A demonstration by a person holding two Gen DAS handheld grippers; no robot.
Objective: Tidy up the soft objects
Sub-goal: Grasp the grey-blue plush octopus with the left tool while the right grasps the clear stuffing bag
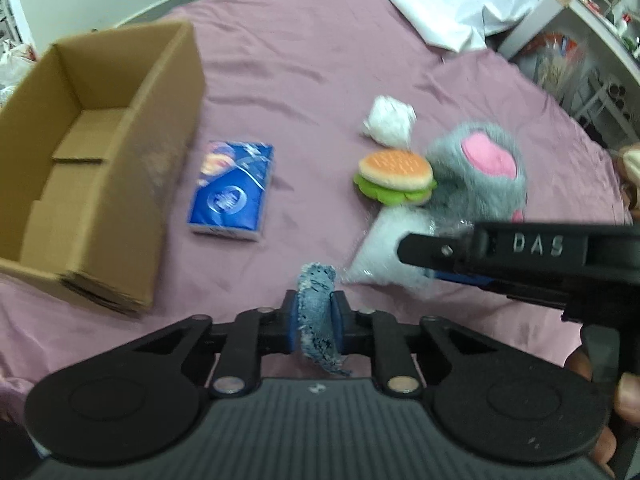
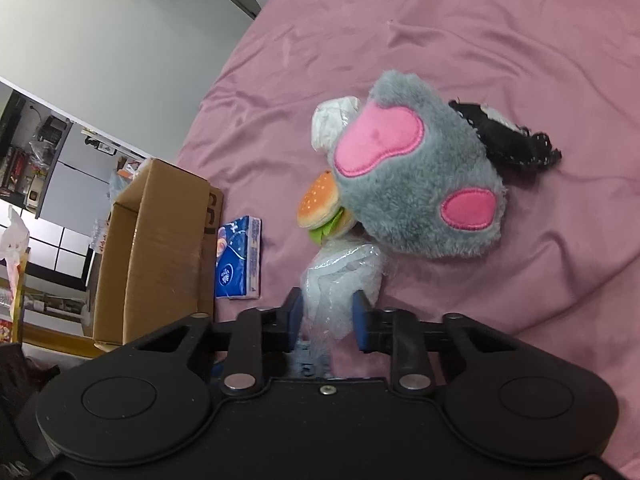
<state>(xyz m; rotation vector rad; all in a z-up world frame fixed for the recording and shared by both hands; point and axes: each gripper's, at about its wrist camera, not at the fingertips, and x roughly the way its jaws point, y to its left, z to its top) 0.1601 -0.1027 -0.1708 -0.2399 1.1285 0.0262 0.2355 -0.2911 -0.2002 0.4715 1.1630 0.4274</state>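
The left gripper point(image 1: 315, 322) is clamping a frayed denim scrap point(image 1: 317, 312) between nearly closed pads. The right gripper point(image 2: 327, 316) is standing partly open, its fingers straddling a clear-wrapped white bundle point(image 2: 342, 276). The cardboard box point(image 1: 86, 152) is sitting open at far left on the pink sheet point(image 1: 300, 60). The grey plush point(image 2: 416, 184), tissue pack point(image 1: 234, 190) and toy burger point(image 1: 394, 178) are crowding the right.

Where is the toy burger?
In both views the burger lies on the pink sheet, tucked against the grey plush, right of the blue tissue pack.
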